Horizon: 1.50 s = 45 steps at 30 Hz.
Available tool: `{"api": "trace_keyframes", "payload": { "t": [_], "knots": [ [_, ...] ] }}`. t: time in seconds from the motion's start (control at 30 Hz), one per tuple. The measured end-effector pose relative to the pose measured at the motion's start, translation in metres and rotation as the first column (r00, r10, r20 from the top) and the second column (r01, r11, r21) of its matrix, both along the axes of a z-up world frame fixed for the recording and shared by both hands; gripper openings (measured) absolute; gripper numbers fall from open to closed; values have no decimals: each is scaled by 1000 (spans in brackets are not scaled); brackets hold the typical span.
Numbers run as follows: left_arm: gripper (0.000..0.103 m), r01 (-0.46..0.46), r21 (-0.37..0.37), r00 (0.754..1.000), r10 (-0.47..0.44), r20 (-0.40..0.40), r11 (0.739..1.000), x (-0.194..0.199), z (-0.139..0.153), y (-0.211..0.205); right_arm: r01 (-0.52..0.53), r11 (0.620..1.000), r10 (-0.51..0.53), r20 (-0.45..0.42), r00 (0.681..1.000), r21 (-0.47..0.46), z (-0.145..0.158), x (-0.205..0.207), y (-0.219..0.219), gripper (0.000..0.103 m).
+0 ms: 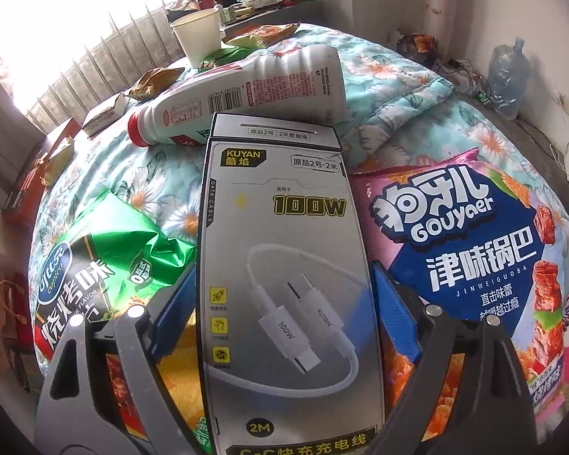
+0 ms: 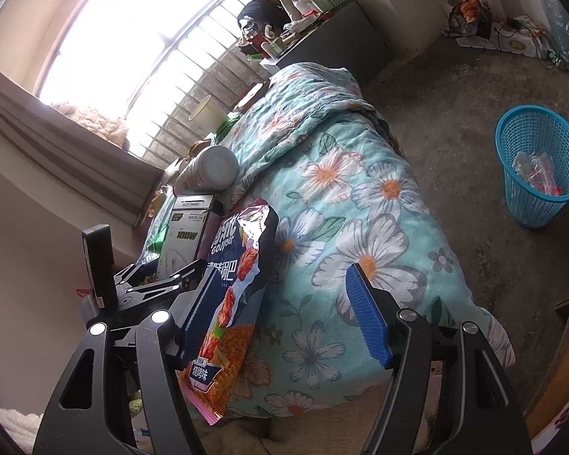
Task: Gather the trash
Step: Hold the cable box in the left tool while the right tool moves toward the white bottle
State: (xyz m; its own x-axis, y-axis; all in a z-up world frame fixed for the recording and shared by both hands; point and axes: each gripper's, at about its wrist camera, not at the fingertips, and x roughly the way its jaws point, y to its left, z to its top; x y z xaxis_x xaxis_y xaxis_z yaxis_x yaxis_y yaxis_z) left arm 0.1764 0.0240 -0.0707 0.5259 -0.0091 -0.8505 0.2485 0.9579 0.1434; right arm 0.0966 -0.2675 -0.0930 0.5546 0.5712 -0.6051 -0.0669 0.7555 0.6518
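My left gripper (image 1: 282,269) stands open astride a grey data cable box (image 1: 284,246) that lies lengthwise between its blue pads (image 1: 174,303), close to both long edges. The box rests on a green chip bag (image 1: 106,250) and beside a pink and blue snack bag (image 1: 474,250); its far end overlaps a white bottle (image 1: 246,87) with a red cap. In the right wrist view the box (image 2: 186,227) shows with the left gripper's fingers (image 2: 159,284) at its near end. My right gripper (image 2: 284,276) hangs open over the bed, the snack bag (image 2: 231,284) just inside its left pad.
A floral quilt (image 2: 341,208) covers the bed. A paper cup (image 1: 199,34), gold wrappers (image 1: 155,81) and a small carton (image 1: 102,113) lie farther back. On the concrete floor to the right stands a blue basket (image 2: 538,163) holding some plastic. A water jug (image 1: 508,72) sits by the wall.
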Motion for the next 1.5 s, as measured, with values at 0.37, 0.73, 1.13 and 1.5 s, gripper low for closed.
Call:
{"api": "trace_keyframes", "payload": {
  "t": [0.37, 0.73, 1.13, 1.5],
  "knots": [
    [76, 50, -97, 993, -39, 114, 994, -32, 57, 14, -1, 1000, 1, 6, 1000, 0, 2, 0, 0, 66],
    [77, 137, -292, 977, -177, -117, 946, -74, 22, -15, -10, 1000, 9, 3, 1000, 8, 1, -1, 3, 66],
    [84, 124, -186, 983, -146, -108, 975, -77, 9, -19, -8, 1000, 8, -6, 1000, 2, 0, -1, 3, 66],
    [83, 149, -143, 981, -164, -104, 979, -87, 12, -21, -9, 1000, 9, -3, 1000, 12, -2, -1, 1, 66]
  ]
}}
